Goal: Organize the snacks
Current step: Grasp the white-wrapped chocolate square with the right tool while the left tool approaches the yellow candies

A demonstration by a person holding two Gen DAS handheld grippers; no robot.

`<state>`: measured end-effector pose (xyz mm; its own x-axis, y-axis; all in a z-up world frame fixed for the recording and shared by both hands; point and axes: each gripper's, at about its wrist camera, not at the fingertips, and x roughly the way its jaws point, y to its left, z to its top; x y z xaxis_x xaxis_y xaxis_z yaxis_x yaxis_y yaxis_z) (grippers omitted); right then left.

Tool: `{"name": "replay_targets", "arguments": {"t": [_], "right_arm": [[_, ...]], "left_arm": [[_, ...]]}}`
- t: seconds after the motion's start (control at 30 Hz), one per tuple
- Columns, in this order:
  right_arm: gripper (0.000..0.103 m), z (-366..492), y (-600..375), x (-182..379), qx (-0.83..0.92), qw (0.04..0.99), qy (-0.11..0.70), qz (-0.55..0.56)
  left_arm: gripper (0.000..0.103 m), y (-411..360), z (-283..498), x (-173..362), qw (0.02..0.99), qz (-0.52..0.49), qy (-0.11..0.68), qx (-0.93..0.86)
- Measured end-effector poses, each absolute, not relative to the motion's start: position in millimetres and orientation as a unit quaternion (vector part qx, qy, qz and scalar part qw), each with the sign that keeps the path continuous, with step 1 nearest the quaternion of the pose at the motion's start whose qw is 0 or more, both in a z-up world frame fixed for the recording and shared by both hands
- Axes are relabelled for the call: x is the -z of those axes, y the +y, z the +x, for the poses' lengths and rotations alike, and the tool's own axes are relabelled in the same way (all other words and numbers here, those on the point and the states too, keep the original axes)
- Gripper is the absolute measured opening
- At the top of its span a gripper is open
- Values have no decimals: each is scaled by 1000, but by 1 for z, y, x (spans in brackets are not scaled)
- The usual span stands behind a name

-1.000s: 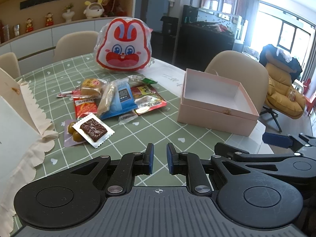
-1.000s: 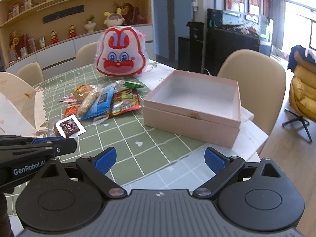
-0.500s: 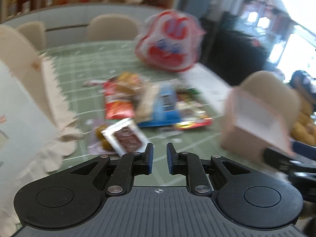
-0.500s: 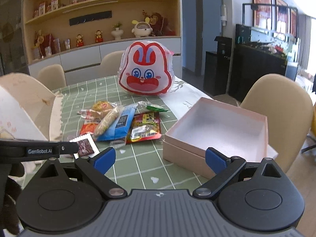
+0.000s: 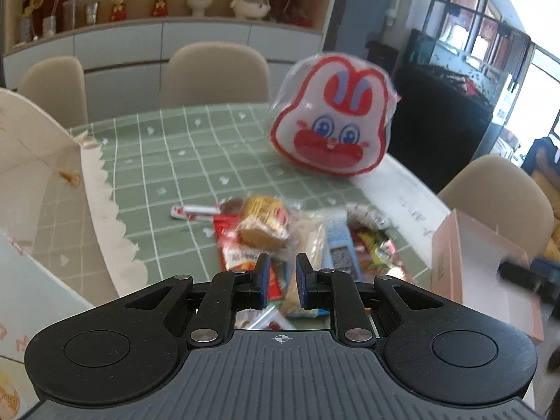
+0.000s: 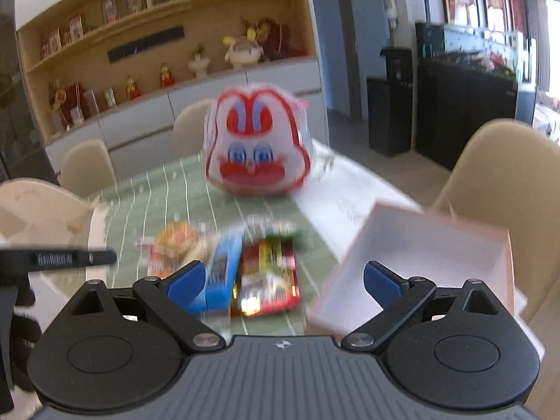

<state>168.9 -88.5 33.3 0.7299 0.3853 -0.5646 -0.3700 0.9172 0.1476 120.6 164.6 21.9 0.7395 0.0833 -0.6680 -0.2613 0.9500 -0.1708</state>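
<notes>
Closing in on the snack pile [image 5: 297, 241]

Both tongs have advanced: left tongs [image 5: 282, 281] nearly shut and empty, right tongs [image 6: 283, 280] wide, empty; pile now lower centre, pink box [image 6: 420, 255] right, unfilled.

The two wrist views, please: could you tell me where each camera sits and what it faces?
Left wrist: behind the left claw, narrowly parted, above the pile of wrapped snacks.
Right wrist: behind the wide-open right claw, facing the snacks and the open pink cardboard box; the left claw's arm shows.
Shared: the red-and-white rabbit-face bag, snacks, box.
</notes>
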Motion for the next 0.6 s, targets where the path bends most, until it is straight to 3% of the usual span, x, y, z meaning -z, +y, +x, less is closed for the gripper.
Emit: {"name": "replay_targets", "arguments": {"t": [0.2, 0.4, 0.6], "right_arm": [[98, 172, -68, -25, -227, 923, 311, -4], [98, 154, -51, 19, -285, 884, 370, -11], [98, 132, -26, 40, -333, 865, 370, -69]], "left_arm": [[19, 168, 121, 27, 901, -120, 413, -64], [19, 187, 122, 54, 897, -159, 409, -59], [20, 206, 122, 52, 894, -196, 398, -66]]}}
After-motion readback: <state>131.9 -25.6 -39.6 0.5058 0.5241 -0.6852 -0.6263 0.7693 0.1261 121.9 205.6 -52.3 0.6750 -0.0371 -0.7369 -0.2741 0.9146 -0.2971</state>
